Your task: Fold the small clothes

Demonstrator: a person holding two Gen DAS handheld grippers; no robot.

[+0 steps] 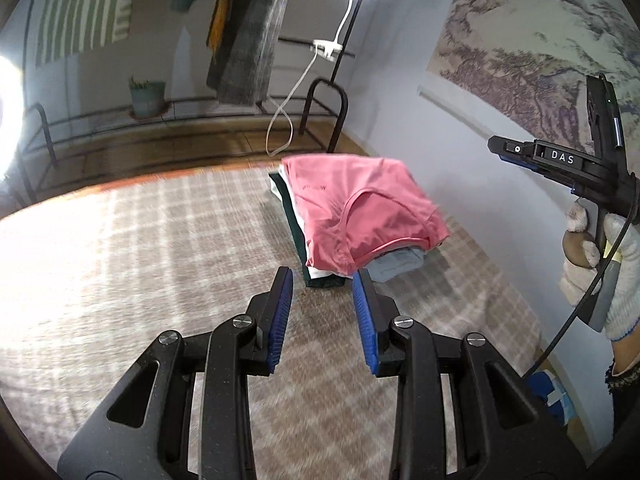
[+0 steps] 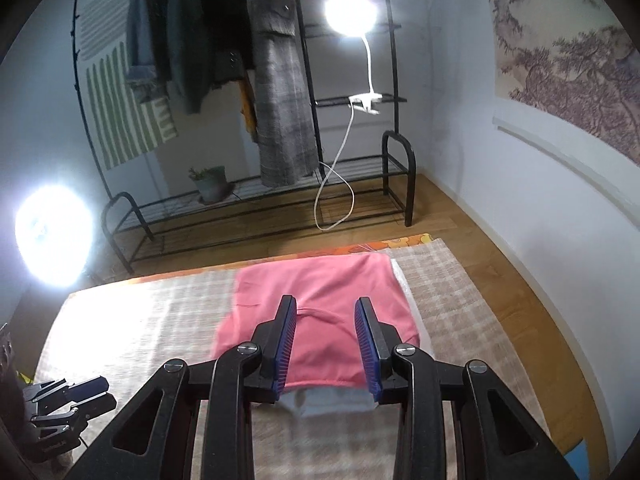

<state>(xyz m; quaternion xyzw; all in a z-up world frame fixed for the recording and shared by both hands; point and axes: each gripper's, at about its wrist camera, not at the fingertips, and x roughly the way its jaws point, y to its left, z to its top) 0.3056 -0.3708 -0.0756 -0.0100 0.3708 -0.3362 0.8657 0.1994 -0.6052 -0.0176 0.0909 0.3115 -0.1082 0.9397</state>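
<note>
A folded pink top (image 1: 360, 212) lies on top of a stack of folded clothes (image 1: 328, 276) on the checked cloth surface (image 1: 140, 260). My left gripper (image 1: 323, 280) is open and empty, just short of the stack's near edge. My right gripper (image 2: 326, 308) is open and empty above the pink top (image 2: 320, 292), which covers the stack in the right wrist view. The right gripper also shows in the left wrist view (image 1: 496, 147), held high at the right by a gloved hand. The left gripper shows at the lower left of the right wrist view (image 2: 102, 394).
A black clothes rack (image 2: 384, 184) with hanging coats (image 2: 280, 80), a potted plant (image 2: 210, 184) and a clip lamp (image 2: 350, 14) stands behind. A second bright lamp (image 2: 54, 236) is at the left. The wall (image 2: 500, 184) with a hanging landscape picture is at the right. Wooden floor (image 2: 500, 264) surrounds the surface.
</note>
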